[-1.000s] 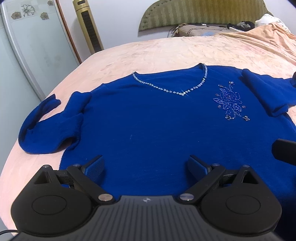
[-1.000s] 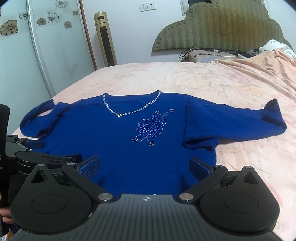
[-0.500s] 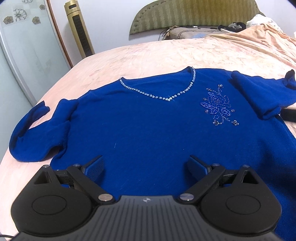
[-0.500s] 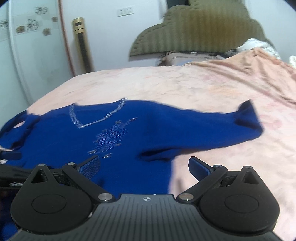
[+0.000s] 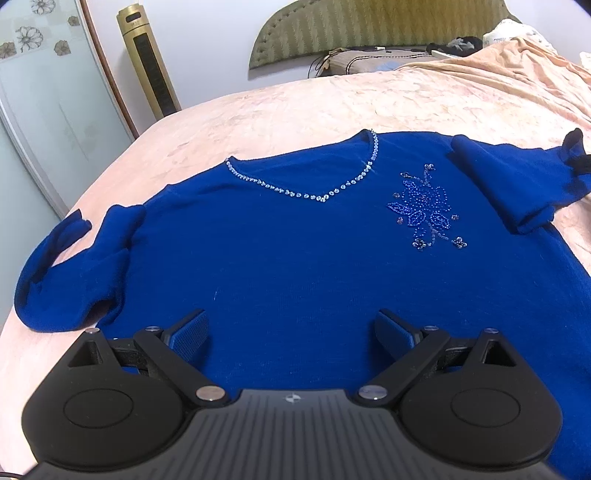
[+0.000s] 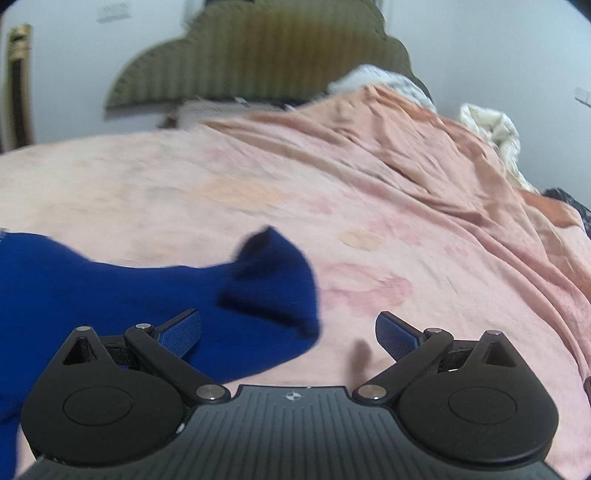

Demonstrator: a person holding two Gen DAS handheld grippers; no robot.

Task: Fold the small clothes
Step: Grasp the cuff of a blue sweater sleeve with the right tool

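A royal blue sweater (image 5: 280,251) lies flat, front up, on the pink bed, with a beaded V neckline and a beaded flower (image 5: 424,210) on its chest. Its left sleeve (image 5: 62,280) is bunched near the bed's left edge. My left gripper (image 5: 291,332) is open and empty, just above the sweater's lower body. My right gripper (image 6: 288,332) is open and empty, right above the cuff end of the right sleeve (image 6: 266,288). The right wrist view is blurred.
The pink bedsheet (image 6: 369,192) stretches far and right, with a rumpled peach blanket (image 6: 424,147) toward the headboard (image 5: 369,26). A gold tower fan (image 5: 147,59) and a glass door (image 5: 40,110) stand at the left.
My right gripper has swung to the right, from facing the sweater's chest to facing the right sleeve's cuff. My left gripper has moved only slightly. The sweater has not moved.
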